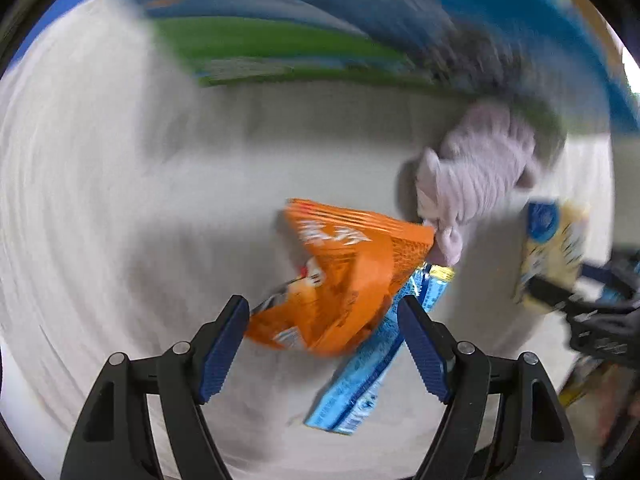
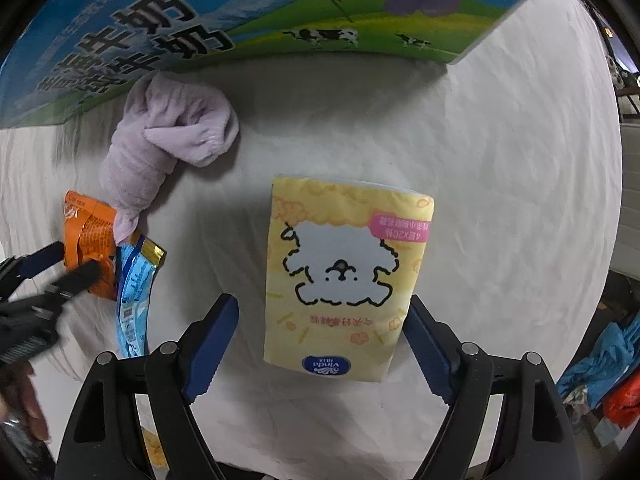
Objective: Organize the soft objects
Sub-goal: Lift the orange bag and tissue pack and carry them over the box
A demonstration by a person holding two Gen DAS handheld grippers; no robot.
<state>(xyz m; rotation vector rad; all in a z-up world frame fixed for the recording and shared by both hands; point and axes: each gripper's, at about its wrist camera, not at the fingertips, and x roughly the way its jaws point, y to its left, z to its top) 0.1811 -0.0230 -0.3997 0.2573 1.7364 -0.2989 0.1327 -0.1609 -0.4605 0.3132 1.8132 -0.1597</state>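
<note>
On the white cloth point(image 2: 500, 160), both open tongs flank packs; the tissue pack point(image 2: 344, 276) reads "Vinda".

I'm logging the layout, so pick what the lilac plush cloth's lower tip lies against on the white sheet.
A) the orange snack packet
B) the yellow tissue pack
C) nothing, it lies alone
A: in the right wrist view the lilac plush cloth tapers down onto the orange snack packet, while the yellow tissue pack lies apart.

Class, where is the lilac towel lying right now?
In the right wrist view, the lilac towel lies upper left on the white cloth, between the milk carton and orange packet.
</note>
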